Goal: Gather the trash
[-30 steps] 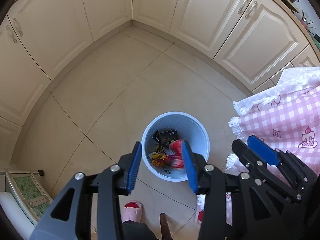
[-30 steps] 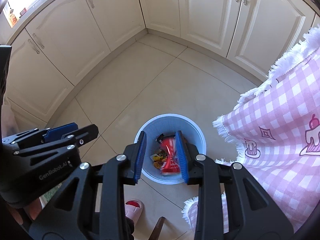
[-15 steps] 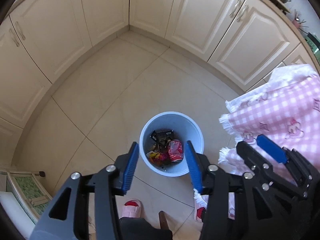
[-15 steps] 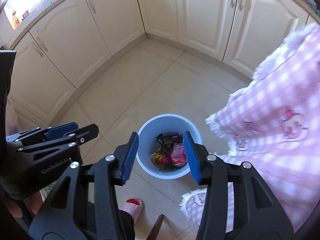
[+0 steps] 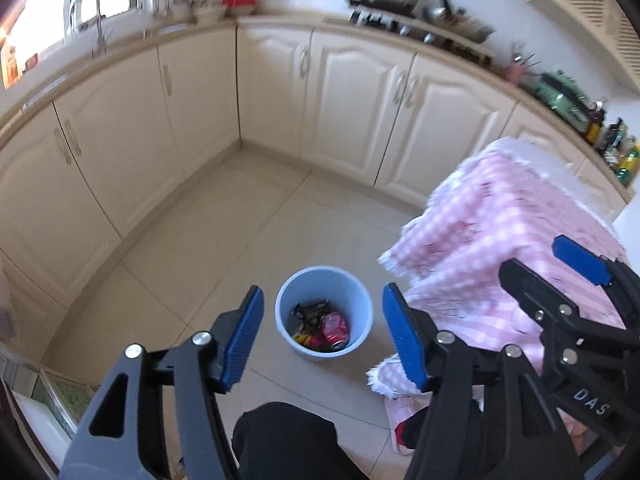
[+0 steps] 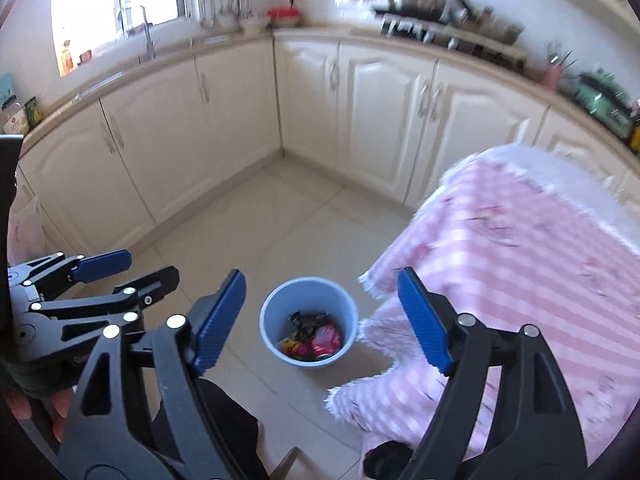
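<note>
Trash (image 5: 320,328) in bin (image 5: 288,304), below both empty grippers

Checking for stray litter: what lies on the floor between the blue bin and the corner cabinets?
Only bare tile floor between the blue bin and the corner cabinets; both wrist views show no litter there.
</note>
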